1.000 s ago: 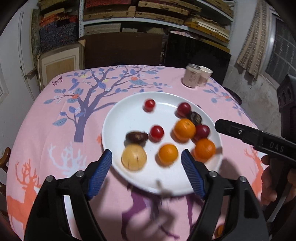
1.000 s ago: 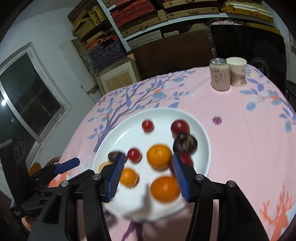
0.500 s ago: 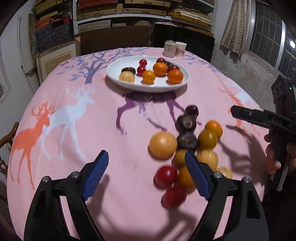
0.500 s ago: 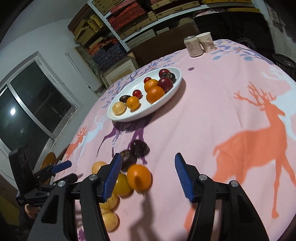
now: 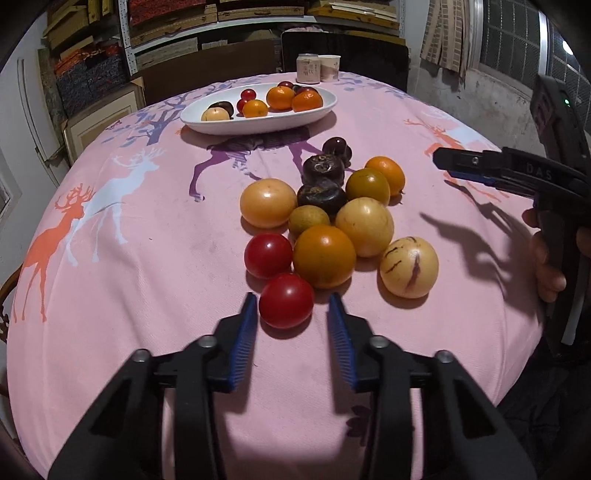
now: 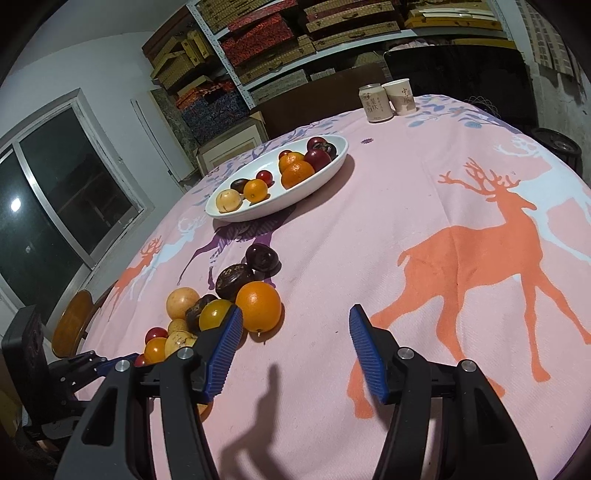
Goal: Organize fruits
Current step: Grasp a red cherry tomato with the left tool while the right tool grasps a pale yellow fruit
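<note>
We see a pink cloth point(image 6: 424, 206) over the surface, printed with orange, white and purple deer and a blue-leaved tree. At its far edge a drink can point(image 6: 375, 102) stands upright, and a paper cup point(image 6: 402, 96) just beside it on the right. Behind them we see a dark chair back point(image 5: 343, 51). Against the far wall we find shelves point(image 6: 332, 33) stacked with woven and patterned boxes, and a framed panel point(image 5: 107, 118) leaning below them. We note a dark window point(image 6: 48, 206) on the left wall and a wooden chair point(image 6: 72, 321) tucked at the surface's left edge.
</note>
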